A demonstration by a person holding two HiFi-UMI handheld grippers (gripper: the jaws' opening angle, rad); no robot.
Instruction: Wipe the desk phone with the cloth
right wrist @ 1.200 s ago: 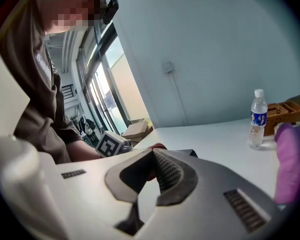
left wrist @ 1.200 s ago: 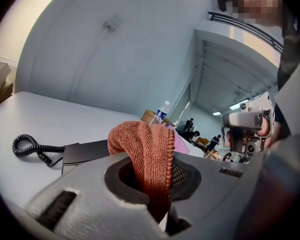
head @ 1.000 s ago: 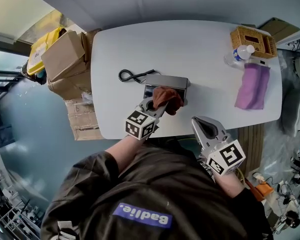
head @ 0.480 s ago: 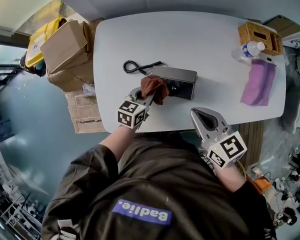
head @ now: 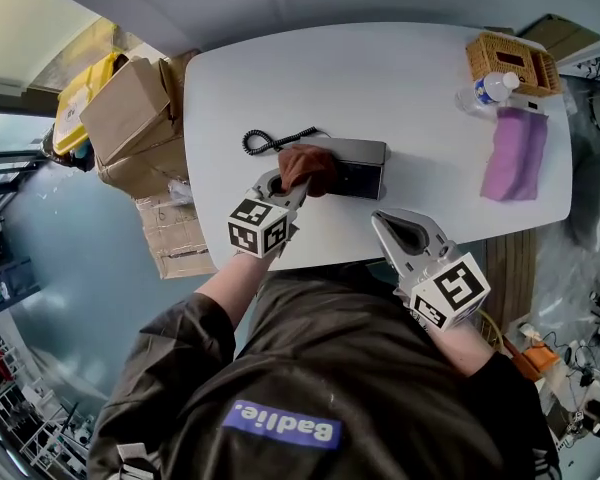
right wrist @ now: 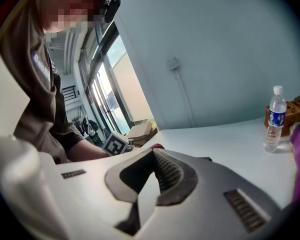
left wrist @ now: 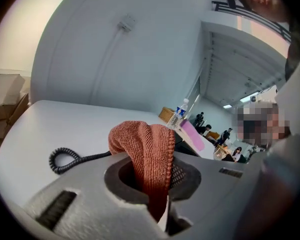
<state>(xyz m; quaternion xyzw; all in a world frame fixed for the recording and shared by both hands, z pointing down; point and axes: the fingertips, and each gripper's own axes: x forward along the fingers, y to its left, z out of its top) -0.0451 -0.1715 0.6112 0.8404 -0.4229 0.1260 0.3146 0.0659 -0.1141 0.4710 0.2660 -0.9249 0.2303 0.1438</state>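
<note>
Desk phone on the white tabletop, near the front edge and about midway along it; dark and boxy, with a black coiled cord looping off its left end. Left end of the phone covered by a rust-brown cloth, bunched and resting on top. Cloth pinched in the jaws of the left gripper: in the left gripper view, a fold clamped between the pads and a rounded bunch standing up past the tips. Right gripper at the tabletop's front edge, to the right of the phone and apart from it; jaws pressed together with nothing between them.

At the far right corner, a wicker basket with two dark openings in its top; contents not readable from any view. Just beside it, a clear water bottle with white cap and blue label, upright in the right gripper view. Nearer the person than the bottle, a purple cloth lying flat near the right edge. Off the left end of the tabletop, stacked cardboard boxes, flaps shut, with something yellow behind them, half hidden.

Phone's keypad and handset not distinguishable under the cloth and at this angle. Purple cloth cut off at the frame edge in the right gripper view. Lower half of the head view filled by the person's dark shirt.
</note>
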